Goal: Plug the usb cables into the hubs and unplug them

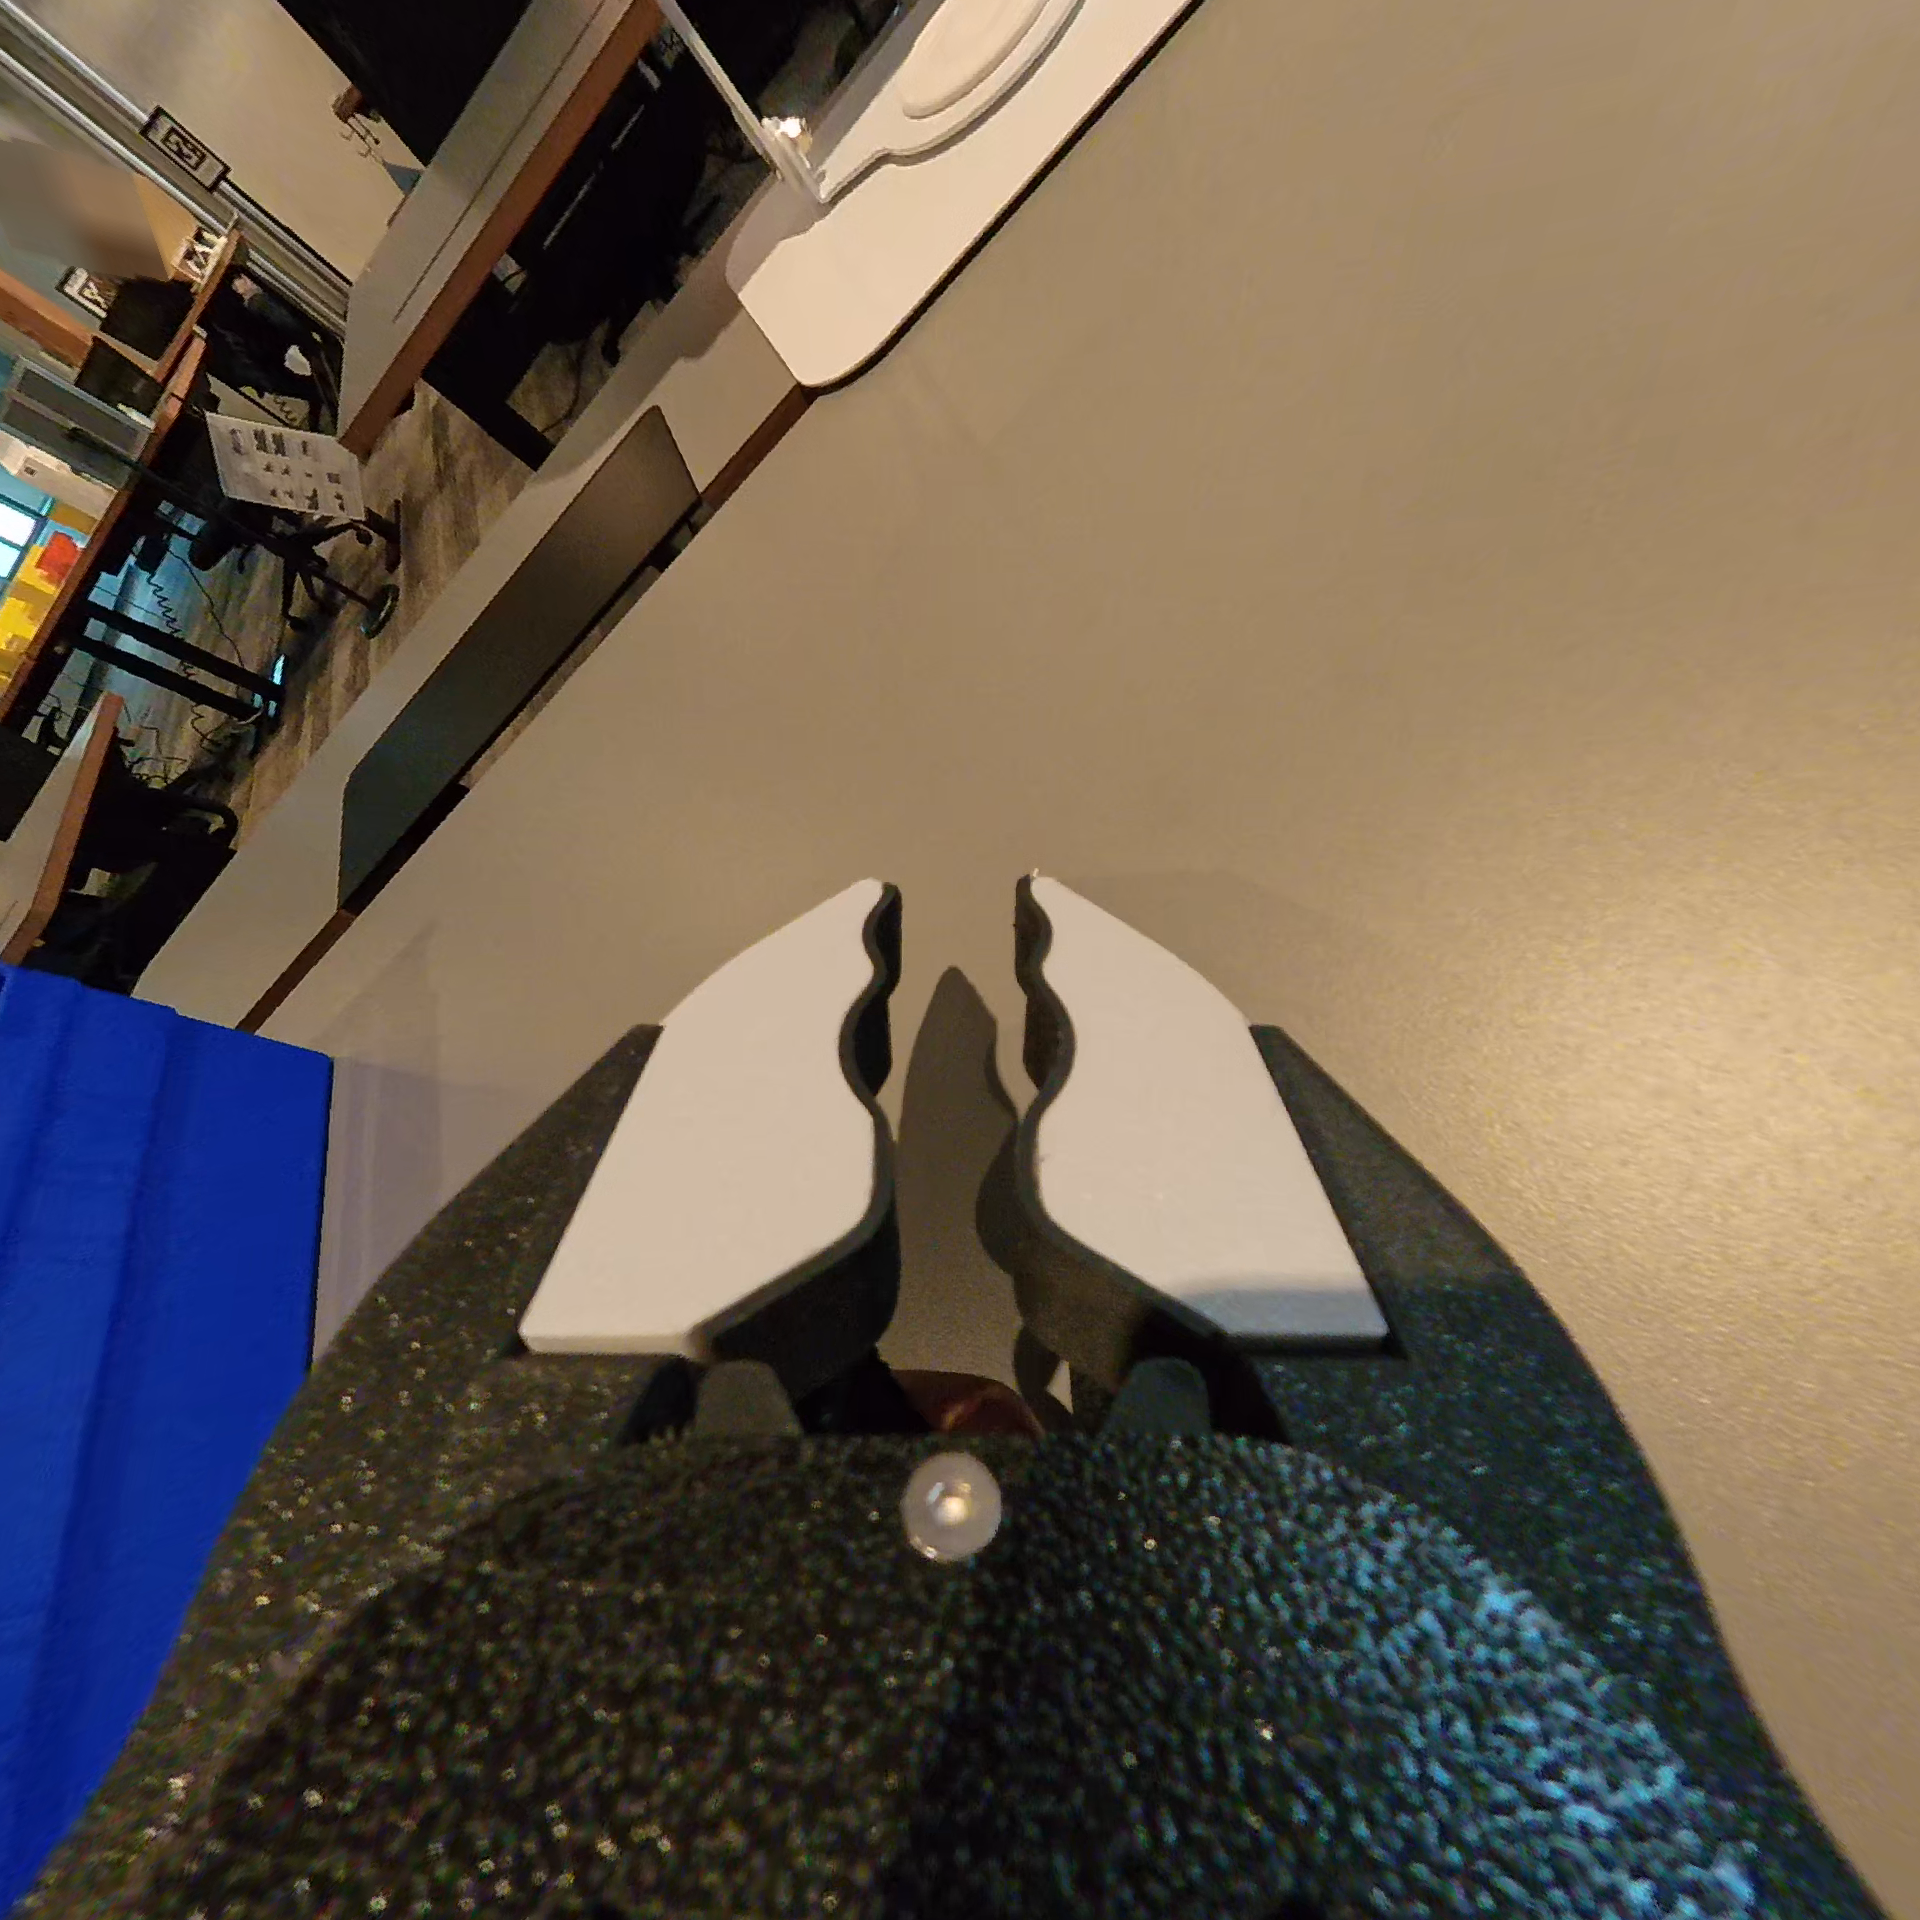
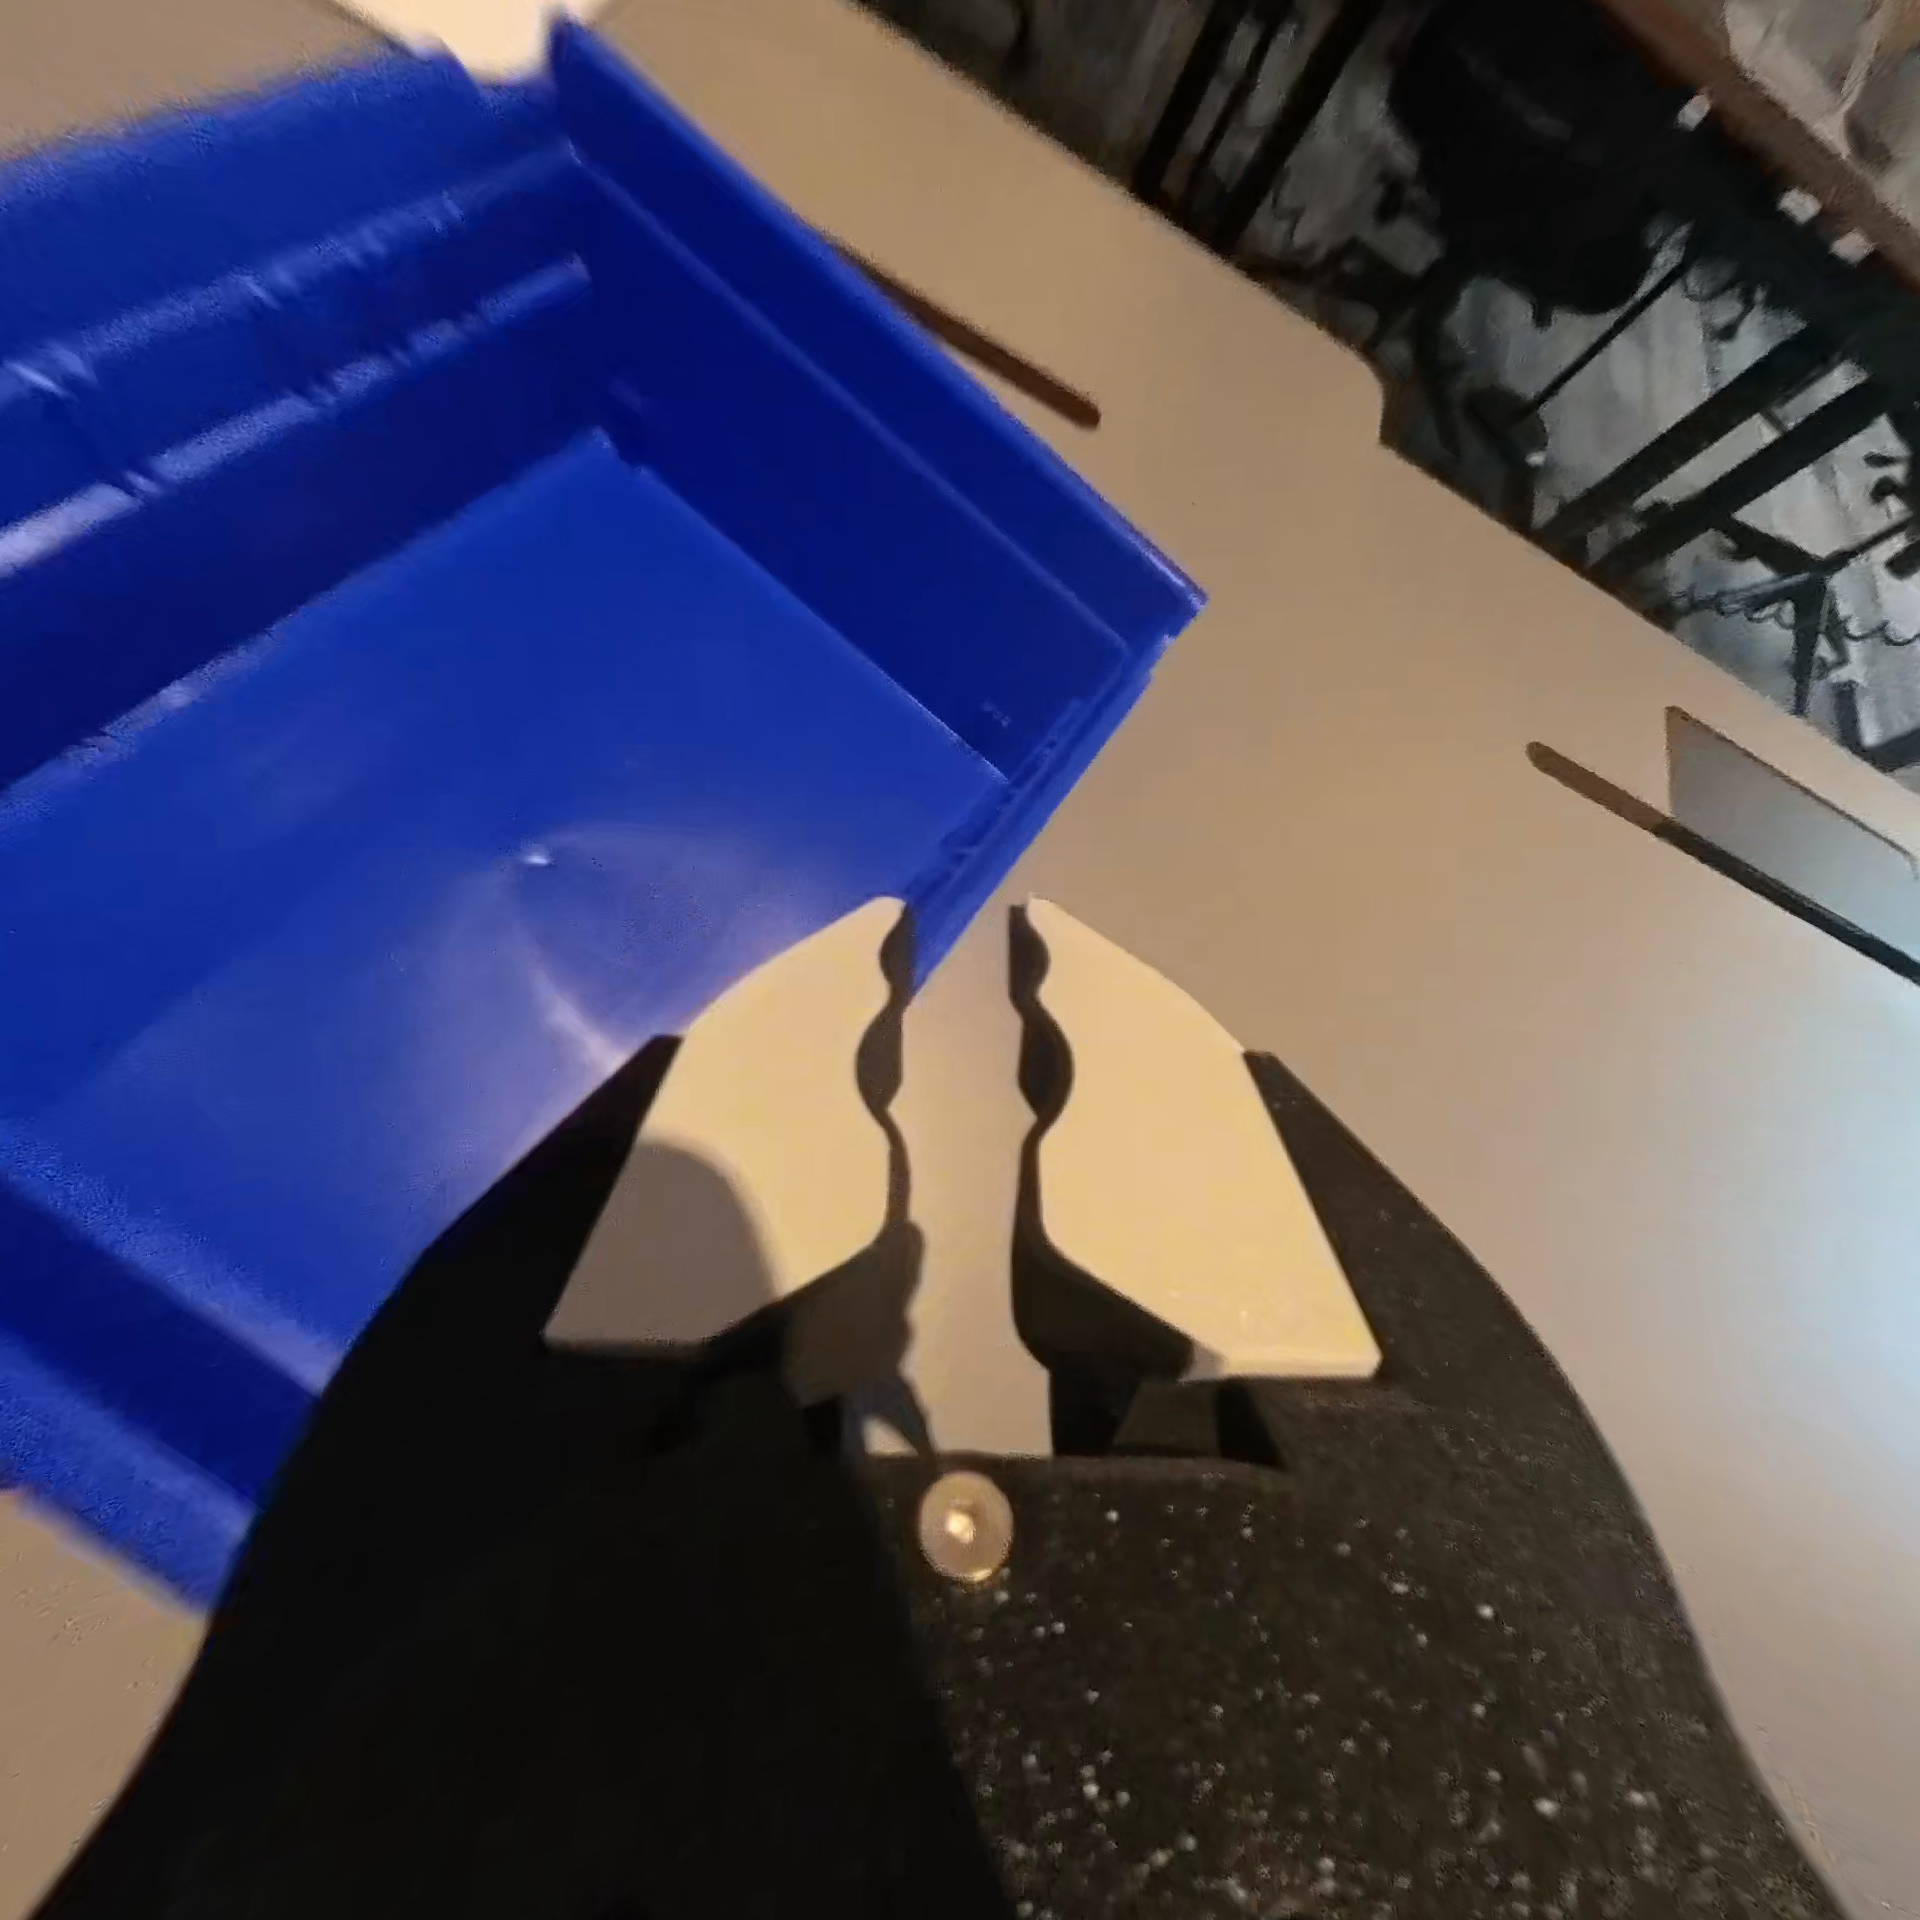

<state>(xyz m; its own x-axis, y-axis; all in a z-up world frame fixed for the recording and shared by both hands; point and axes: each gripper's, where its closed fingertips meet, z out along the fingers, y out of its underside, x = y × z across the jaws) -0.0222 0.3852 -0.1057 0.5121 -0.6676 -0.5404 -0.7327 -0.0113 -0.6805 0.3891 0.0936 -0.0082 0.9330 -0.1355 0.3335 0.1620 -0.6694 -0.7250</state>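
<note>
Left claw (image 1: 956, 904) sits low over the bare beige table (image 1: 1351, 623), its fingers a narrow gap apart and nothing between them. Off to its left stands the wall of a blue bin (image 1: 156, 1247). Over to the right claw (image 2: 961, 920): same story, fingers slightly parted and empty, tips right at the near corner of the blue bin (image 2: 468, 675), whose inside shows bare. The picture is smeared with motion blur here. No cable or hub shows in either view, so I cannot tell where they are.
</note>
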